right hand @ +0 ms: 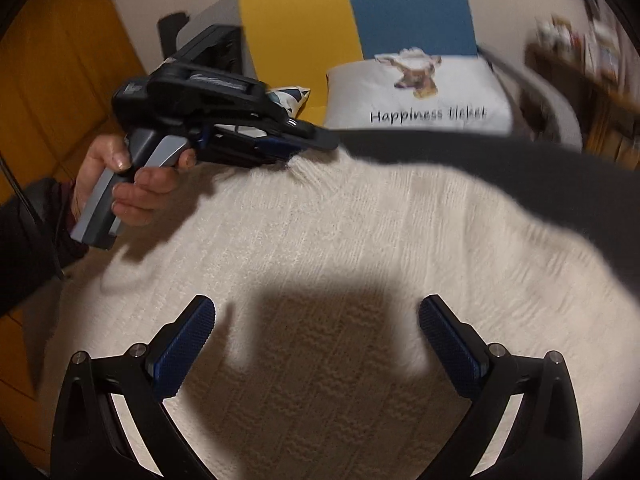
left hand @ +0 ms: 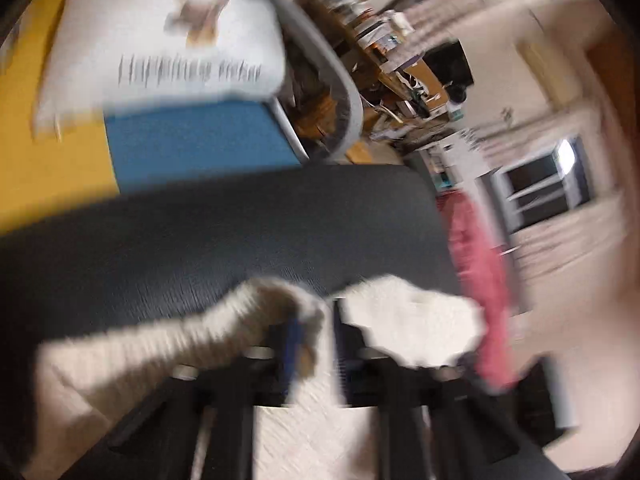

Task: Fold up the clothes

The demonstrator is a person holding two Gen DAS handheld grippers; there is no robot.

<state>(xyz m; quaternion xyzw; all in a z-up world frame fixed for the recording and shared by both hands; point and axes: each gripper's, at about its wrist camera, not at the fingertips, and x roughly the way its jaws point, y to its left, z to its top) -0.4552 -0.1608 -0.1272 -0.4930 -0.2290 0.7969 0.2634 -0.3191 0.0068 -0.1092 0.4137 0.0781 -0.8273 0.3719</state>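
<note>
White printed cushion (right hand: 420,96) against a yellow-and-blue backrest (right hand: 404,4)

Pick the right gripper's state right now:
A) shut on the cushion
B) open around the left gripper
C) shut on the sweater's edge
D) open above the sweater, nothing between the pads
D: in the right wrist view the right gripper has its blue pads wide apart over the cream knit sweater, gripping nothing.
</note>
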